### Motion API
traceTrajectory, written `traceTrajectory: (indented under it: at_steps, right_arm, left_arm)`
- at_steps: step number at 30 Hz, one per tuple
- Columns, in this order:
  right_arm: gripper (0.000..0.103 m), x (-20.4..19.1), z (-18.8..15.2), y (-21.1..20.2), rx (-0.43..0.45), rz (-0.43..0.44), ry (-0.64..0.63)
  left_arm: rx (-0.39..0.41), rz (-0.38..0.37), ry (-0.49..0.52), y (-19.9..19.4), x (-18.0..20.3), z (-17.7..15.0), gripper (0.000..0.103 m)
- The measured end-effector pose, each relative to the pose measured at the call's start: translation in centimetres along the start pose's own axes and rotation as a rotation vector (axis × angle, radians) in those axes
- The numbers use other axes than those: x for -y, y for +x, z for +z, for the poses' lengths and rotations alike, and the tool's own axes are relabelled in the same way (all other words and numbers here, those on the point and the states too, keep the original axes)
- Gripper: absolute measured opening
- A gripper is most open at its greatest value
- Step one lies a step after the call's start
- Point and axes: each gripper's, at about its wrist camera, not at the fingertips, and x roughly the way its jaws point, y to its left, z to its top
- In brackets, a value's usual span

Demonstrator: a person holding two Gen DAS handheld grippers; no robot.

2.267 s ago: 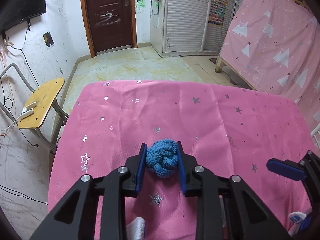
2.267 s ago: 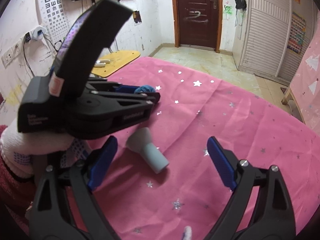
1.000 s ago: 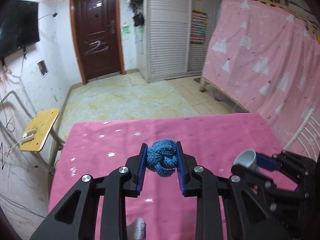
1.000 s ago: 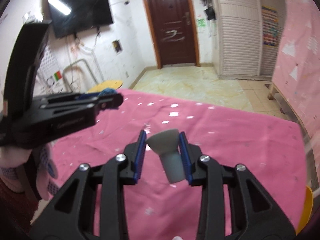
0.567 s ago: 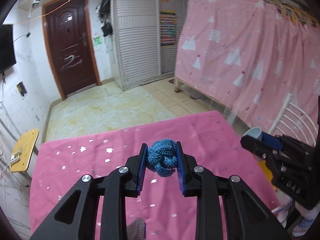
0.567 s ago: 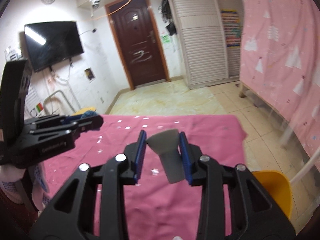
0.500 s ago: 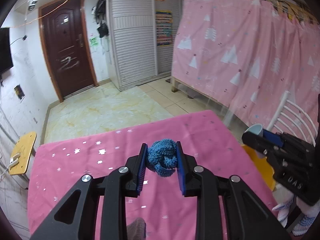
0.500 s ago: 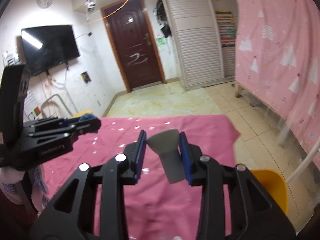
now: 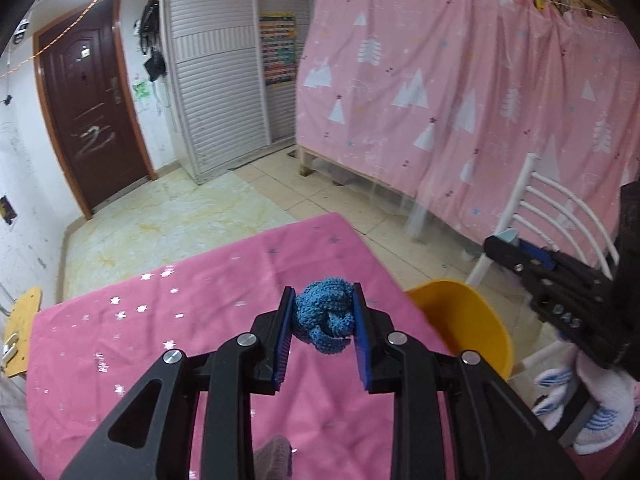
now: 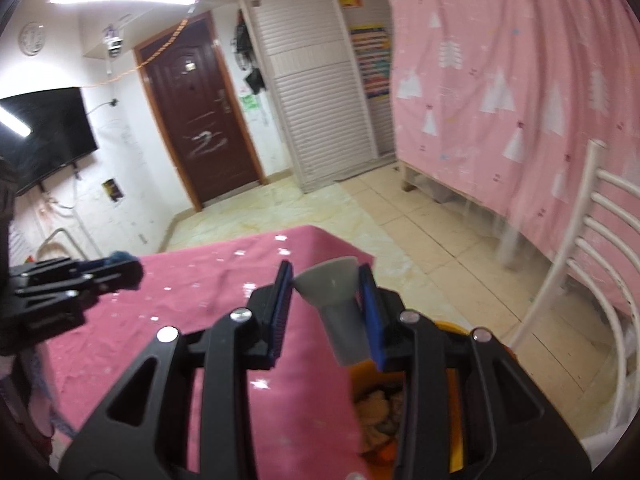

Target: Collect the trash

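My left gripper (image 9: 322,322) is shut on a blue knitted ball (image 9: 325,320) and holds it in the air above the pink starred tablecloth (image 9: 160,320). My right gripper (image 10: 326,312) is shut on a grey funnel-shaped piece (image 10: 334,294) and holds it over the table's right edge. Below it stands a yellow bin (image 10: 452,396) with crumpled trash inside. The bin (image 9: 460,320) also shows in the left wrist view, right of the table. The right gripper (image 9: 508,252) shows there at far right, the left gripper (image 10: 120,272) at left in the right wrist view.
A white slatted chair (image 10: 592,280) stands to the right of the bin. A pink curtain (image 9: 460,100) hangs behind it. A brown door (image 9: 92,120) and grey shutter cupboards (image 9: 216,92) are at the back. A small yellow stool (image 9: 20,320) is far left.
Both grippers have lifted their objects off the table and swung to the right, toward the table's right edge. The yellow bin and the white chair have come into view.
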Motion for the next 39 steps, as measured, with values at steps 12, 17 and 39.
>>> traceTrajectory:
  at_steps: [12,17,39]
  right_arm:
    - [0.072,5.8,-0.6,-0.9,0.052,-0.059,0.137]
    - [0.072,8.5,-0.2,-3.2,0.133,-0.067,0.232]
    - [0.095,7.1,0.4,-4.0,0.182,-0.040,0.214]
  left_arm:
    - [-0.045,-0.103,0.054,3.0,6.2,0.0,0.019]
    - [-0.044,-0.222,0.035,4.3,8.1,0.1,0.019]
    - [0.005,-0.399,-0.106,3.4,5.9,-2.0,0.071]
